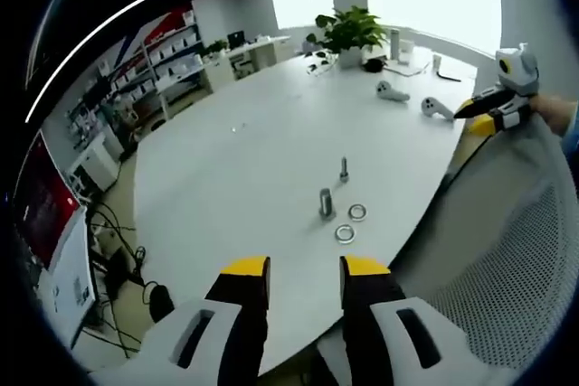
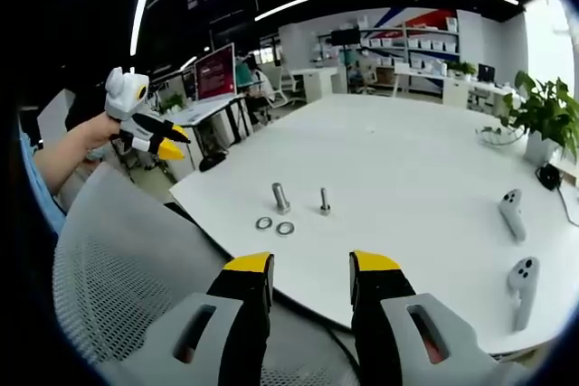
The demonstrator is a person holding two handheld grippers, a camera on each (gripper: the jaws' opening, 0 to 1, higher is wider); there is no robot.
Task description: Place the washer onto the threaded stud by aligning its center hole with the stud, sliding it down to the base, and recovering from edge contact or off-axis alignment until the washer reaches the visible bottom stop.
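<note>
Both grippers, left gripper [image 1: 305,266] and right gripper [image 2: 310,262], gape apart, empty, over the white table's [image 2: 407,160] near edge; two washers [image 2: 274,225] lie beside two studs [image 2: 280,197] in an open office.

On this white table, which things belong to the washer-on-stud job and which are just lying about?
For the job:
- two flat silver metal washers
- thicker upright silver threaded stud
- thinner upright silver bolt

Lying about:
- two white handheld controllers
- green potted plant
- grey mesh chair
</note>
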